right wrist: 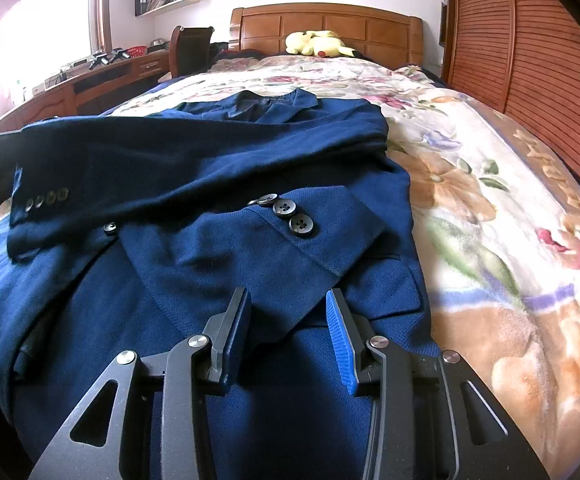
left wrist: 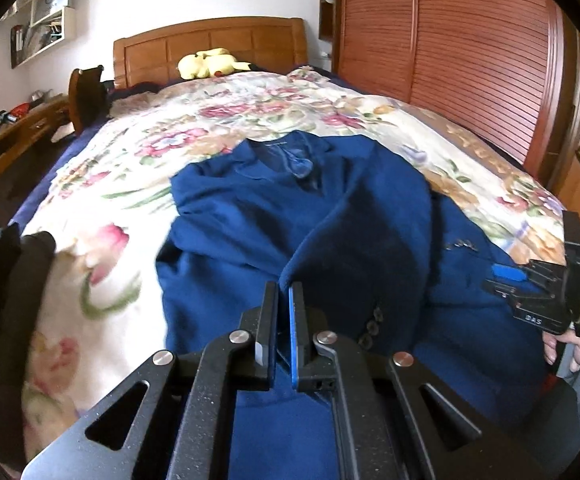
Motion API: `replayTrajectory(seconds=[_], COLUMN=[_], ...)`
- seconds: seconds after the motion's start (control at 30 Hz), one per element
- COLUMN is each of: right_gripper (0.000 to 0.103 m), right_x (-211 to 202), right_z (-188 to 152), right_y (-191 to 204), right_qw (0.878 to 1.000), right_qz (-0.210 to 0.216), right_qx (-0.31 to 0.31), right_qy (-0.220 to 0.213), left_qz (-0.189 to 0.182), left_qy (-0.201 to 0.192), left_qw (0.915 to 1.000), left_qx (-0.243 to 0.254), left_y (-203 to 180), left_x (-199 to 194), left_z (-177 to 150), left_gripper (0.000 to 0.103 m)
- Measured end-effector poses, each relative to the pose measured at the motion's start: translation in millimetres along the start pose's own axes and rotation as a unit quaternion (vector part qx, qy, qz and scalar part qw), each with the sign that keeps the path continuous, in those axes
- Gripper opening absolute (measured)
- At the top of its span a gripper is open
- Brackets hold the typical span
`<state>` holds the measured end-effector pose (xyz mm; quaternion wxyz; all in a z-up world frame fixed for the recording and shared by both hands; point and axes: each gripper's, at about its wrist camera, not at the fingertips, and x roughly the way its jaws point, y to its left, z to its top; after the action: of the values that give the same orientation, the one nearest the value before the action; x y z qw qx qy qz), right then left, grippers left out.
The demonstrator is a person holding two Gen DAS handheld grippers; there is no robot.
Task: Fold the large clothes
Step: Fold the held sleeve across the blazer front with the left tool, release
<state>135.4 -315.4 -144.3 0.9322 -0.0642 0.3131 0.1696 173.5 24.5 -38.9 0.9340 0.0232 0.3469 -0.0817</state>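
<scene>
**Blue jacket on the bed, left gripper pinching a sleeve**

A dark blue jacket [right wrist: 218, 152] lies spread on a floral blanket [right wrist: 490, 208] that covers the bed, its collar toward the wooden headboard [right wrist: 326, 24] and its hem at the near edge. 1 sleeve [right wrist: 130, 184] is laid across the chest and reaches out to the left, its cuff showing a row of 4 small buttons [right wrist: 48, 200]. The other cuff [right wrist: 314, 232] lies lower on the front, with 3 larger dark buttons [right wrist: 288, 214] in a line.

The left gripper [left wrist: 284, 320] has its fingers pressed together on a fold of the blue sleeve cloth, which rises in a ridge right at the tips. The blanket at the left of that view is smeared with blur.

The right gripper [right wrist: 288, 332] hangs just over the lower front of the jacket, near the buttoned cuff. Its jaws stand partly apart, with cloth showing beneath them but nothing pinched. In the left wrist view it shows at the far right edge, held in a hand [left wrist: 566, 346].

A yellow plush toy [right wrist: 320, 44] rests against the headboard. A slatted wooden wardrobe [left wrist: 470, 40] stands along the right of the bed, and a desk [right wrist: 90, 84] along the left.
</scene>
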Motion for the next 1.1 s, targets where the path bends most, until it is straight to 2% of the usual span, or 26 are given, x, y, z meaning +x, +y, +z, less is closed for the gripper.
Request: replayTrajectory(seconds=[0.3,0.47,0.53,0.7,0.8,0.9,0.97,1.1], right_gripper=[0.040,0.040,0.041,0.041,0.042,0.042,0.042,0.043], right_x=[0,0,0,3,6,6,6,9], right_z=[0,0,0,2,4,5,5,7], right_y=[-1,-1,-1,-4,-5,-4,-4,-3], right_qw=[1.000,1.000,1.000,1.000,1.000,1.000,1.000,1.000], right_qz=[0.002,0.003,0.004,0.010,0.011,0.012,0.013,0.009], right_qx=[0.000,0.003,0.004,0.009,0.011,0.011,0.014,0.016], right_qy=[0.001,0.003,0.004,0.007,0.013,0.014,0.014,0.018], left_qz=[0.009,0.015,0.012,-0.002,-0.012,-0.015,-0.004,-0.004], left_qy=[0.009,0.002,-0.003,0.000,-0.008,-0.014,-0.007,0.002], left_qw=[0.9999,0.9997,0.9997,0.9996,0.9992,0.9985,0.9983,0.9981], left_qx=[-0.010,-0.018,-0.022,-0.029,-0.038,-0.050,-0.058,-0.062], left_y=[13,18,22,30,38,47,54,66], left_x=[4,-9,-17,-29,-34,-39,-40,-45], left_z=[-2,-15,-20,-31,-39,-52,-61,-78], left_gripper=[0.006,0.022,0.035,0.049,0.072,0.074,0.074,0.074])
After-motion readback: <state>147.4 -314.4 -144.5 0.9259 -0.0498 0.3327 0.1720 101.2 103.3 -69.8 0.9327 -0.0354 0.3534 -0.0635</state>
